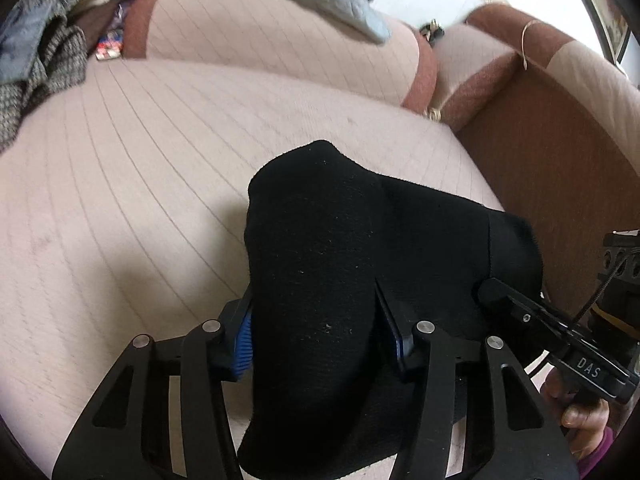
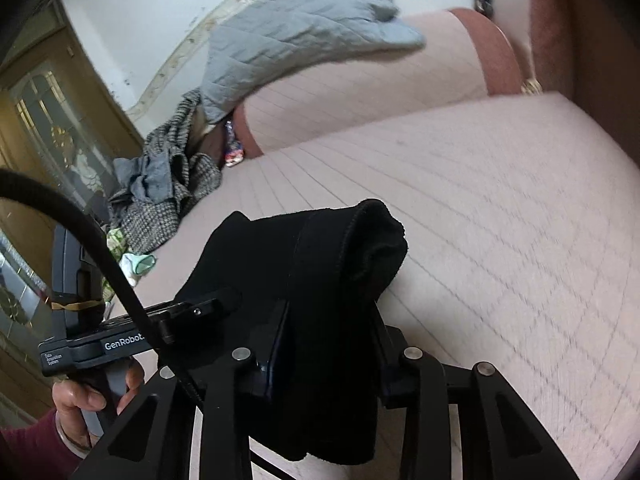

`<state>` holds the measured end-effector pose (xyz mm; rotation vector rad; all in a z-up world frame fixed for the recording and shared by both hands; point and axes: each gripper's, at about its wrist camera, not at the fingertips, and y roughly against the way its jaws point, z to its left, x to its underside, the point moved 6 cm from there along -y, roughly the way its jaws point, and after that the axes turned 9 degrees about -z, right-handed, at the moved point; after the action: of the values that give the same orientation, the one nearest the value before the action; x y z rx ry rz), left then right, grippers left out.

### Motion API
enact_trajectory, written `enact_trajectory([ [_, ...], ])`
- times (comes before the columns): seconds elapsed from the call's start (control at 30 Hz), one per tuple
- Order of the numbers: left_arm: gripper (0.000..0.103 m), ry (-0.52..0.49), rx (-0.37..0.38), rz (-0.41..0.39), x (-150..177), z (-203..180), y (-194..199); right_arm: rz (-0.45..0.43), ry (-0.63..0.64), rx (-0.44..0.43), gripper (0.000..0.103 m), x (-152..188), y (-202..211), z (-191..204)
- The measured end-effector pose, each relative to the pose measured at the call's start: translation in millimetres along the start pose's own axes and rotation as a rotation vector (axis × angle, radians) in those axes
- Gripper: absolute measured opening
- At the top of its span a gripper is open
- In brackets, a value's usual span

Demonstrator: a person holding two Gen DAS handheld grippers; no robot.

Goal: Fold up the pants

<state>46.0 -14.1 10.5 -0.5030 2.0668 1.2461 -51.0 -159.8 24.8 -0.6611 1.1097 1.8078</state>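
The black pants (image 1: 320,240) hang bunched between both grippers above the pink quilted sofa seat (image 1: 120,160). My left gripper (image 1: 316,328) is shut on a thick fold of the pants, its blue pads (image 1: 244,340) pressing the cloth from both sides. The right gripper shows at the right edge of the left wrist view (image 1: 520,312), gripping the same cloth. In the right wrist view, my right gripper (image 2: 328,336) is shut on the pants (image 2: 320,272), which drape over its fingers and hide the tips. The left gripper (image 2: 192,312) holds the cloth's left side.
A grey quilted blanket (image 2: 304,28) lies over the sofa backrest (image 2: 360,92). A heap of grey tweed clothes (image 2: 168,192) sits at the seat's far end. The brown armrest (image 1: 560,160) borders the seat. A wooden glass-door cabinet (image 2: 48,128) stands on the left.
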Motion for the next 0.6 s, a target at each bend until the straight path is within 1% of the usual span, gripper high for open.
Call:
enact_trajectory([
  [0.2, 0.050, 0.001, -0.041, -0.049, -34, 23, 13, -0.020, 0.020, -0.045, 0.034, -24, -21, 25],
  [0.37, 0.050, 0.016, -0.068, -0.067, -49, 46, 22, -0.016, 0.024, -0.064, 0.034, -32, -37, 39],
  [0.6, 0.050, 0.062, -0.093, -0.067, -65, 73, 9, -0.001, 0.030, -0.065, 0.034, -41, -71, 50],
])
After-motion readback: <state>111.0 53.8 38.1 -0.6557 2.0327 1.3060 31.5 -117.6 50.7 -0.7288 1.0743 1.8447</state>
